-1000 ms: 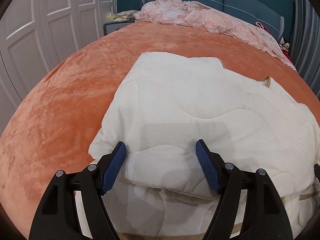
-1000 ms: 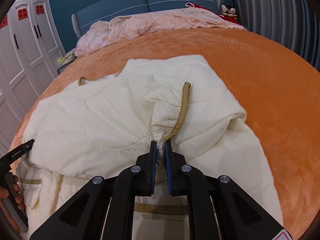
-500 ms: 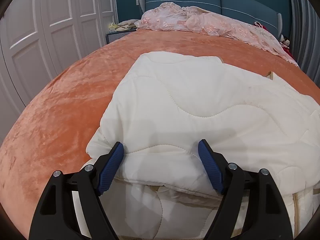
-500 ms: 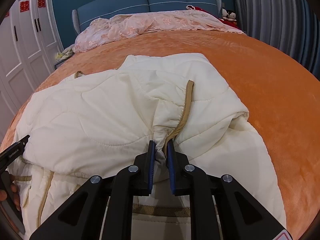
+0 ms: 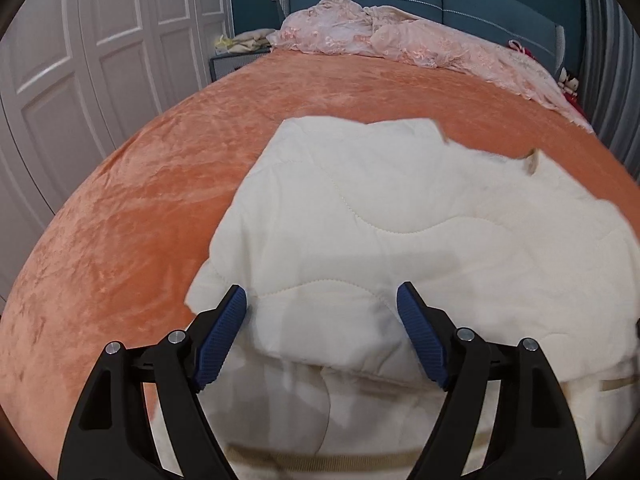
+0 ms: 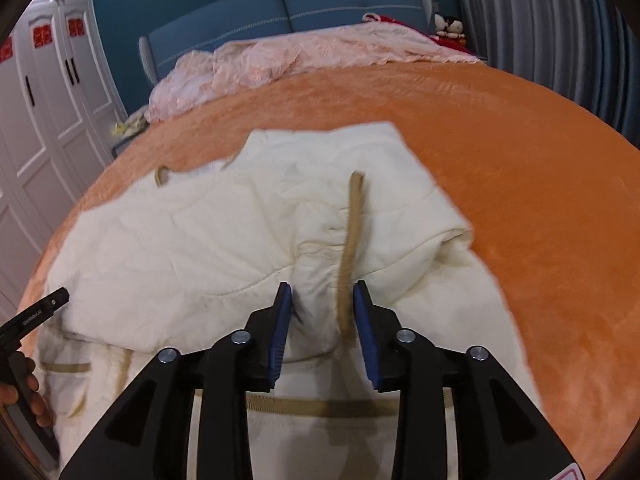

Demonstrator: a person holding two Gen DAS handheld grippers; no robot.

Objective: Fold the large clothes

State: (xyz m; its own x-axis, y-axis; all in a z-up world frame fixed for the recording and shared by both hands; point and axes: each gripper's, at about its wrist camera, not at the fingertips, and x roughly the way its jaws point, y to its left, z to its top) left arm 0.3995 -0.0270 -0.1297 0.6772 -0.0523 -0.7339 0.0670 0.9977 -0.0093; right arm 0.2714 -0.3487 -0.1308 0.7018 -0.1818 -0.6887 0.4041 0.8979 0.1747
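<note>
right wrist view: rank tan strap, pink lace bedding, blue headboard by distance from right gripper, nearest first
From the right gripper:
1. Tan strap, running out from between the fingers, on the cream coat.
2. Pink lace bedding, heaped at the bed's far end.
3. Blue headboard, behind the bedding.

Cream quilted jacket (image 5: 400,216), tan trim; orange bedspread (image 5: 160,200).

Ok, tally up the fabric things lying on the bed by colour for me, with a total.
Cream: 1, the quilted jacket
Pink: 1, the lace bedspread bunched at the headboard
Orange: 1, the plush blanket covering the bed
Total: 3
</note>
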